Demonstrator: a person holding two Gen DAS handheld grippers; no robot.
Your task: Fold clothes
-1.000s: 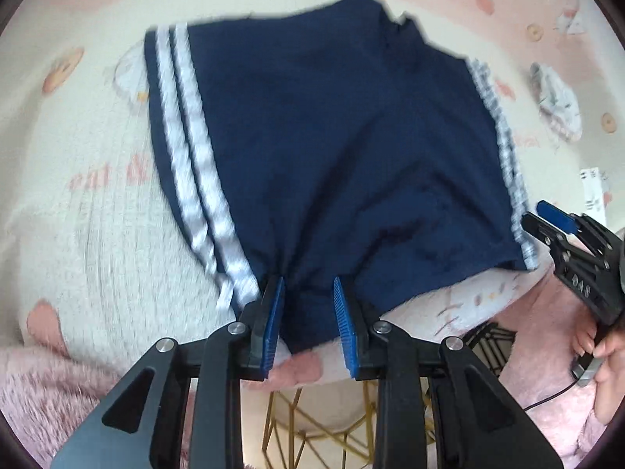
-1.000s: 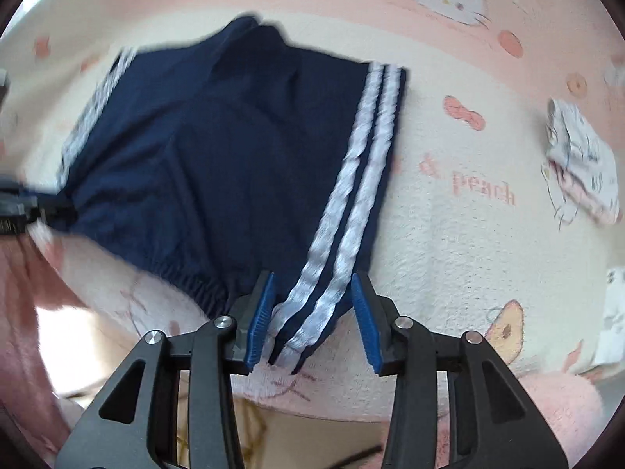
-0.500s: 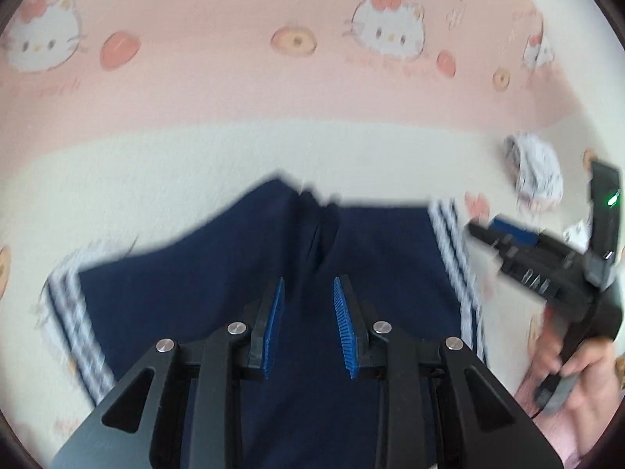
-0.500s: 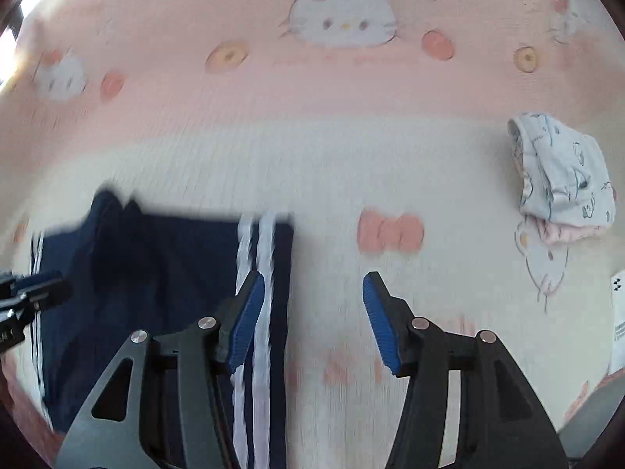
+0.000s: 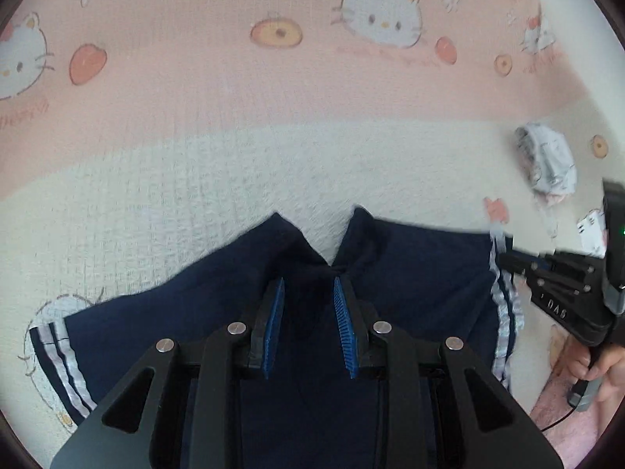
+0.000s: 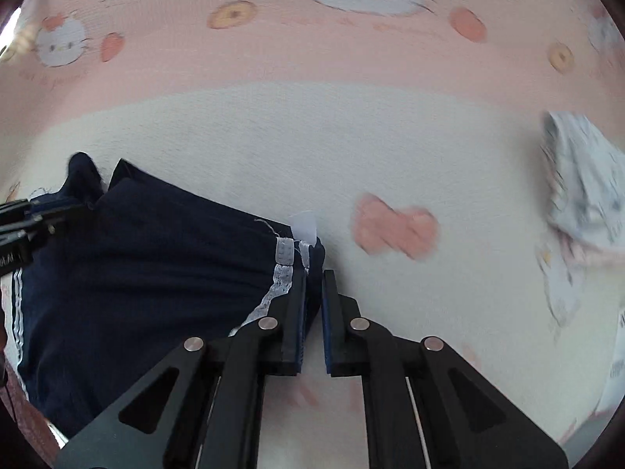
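Right tool point(image 6: 312, 293) has closed on shorts point(image 6: 156, 273) hem — left tool point(image 5: 306, 312) agape.

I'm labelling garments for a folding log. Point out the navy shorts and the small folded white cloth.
navy shorts point(image 5: 422, 273), left wrist view, plain navy panel.
small folded white cloth point(image 6: 586, 183), right wrist view, its printed top.

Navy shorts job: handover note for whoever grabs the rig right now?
Left gripper: open, jaws apart over the crotch of the navy shorts, nothing between them.
Right gripper: shut on the shorts' white-striped side edge at the leg hem.
Shorts lie on the Hello Kitty blanket, leg openings pointing away from the person, crotch notch visible. A small white garment already lies folded off to the right.
Done: the right side is gripped. No fold visible yet.
Left: probably grip with the left, fold the shorts in half, then tidy.
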